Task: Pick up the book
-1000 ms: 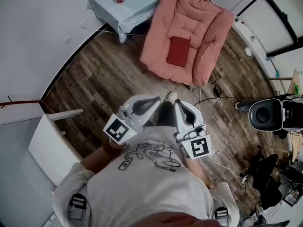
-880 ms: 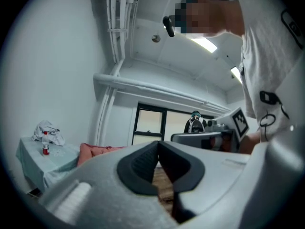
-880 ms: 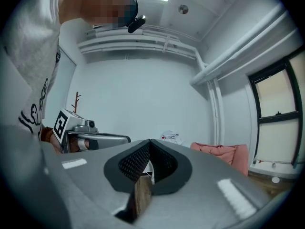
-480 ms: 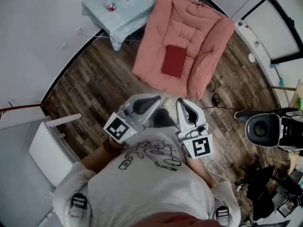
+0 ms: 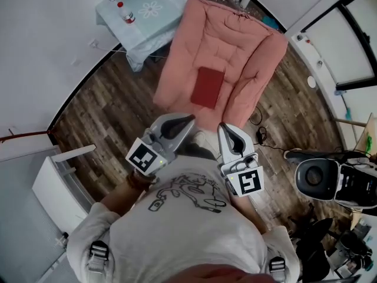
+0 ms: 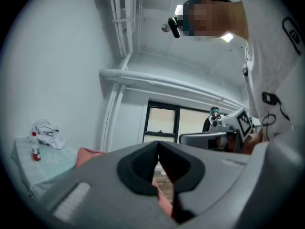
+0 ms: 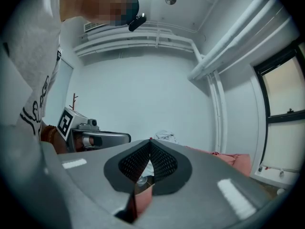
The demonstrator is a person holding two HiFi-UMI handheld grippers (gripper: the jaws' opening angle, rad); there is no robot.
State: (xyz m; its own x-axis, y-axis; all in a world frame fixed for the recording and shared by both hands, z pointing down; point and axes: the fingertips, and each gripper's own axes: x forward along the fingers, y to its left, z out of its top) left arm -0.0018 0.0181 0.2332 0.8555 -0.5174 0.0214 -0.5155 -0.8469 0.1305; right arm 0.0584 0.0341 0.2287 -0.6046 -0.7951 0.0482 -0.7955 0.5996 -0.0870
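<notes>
While the dark red, rectangular book [image 5: 207, 87] lies flat on the seat of a quilted, salmon-pink armchair [image 5: 250, 40], both grippers are held side by side in front of the person's chest, apart from the book. The left gripper [image 5: 189, 119] is seen fully closed, its ribbed black pads pressed tip to tip with nothing gripped. The right gripper [image 5: 222, 127] is likewise closed and empty, its dimpled pads meeting in a point. Smooth grey shells are shown on each. A small table [image 5: 156, 28] draped in pale blue cloth, with a red-capped bottle [image 5: 125, 15] on it, is set beside the chair on dark wood-plank flooring [image 5: 112, 117].
</notes>
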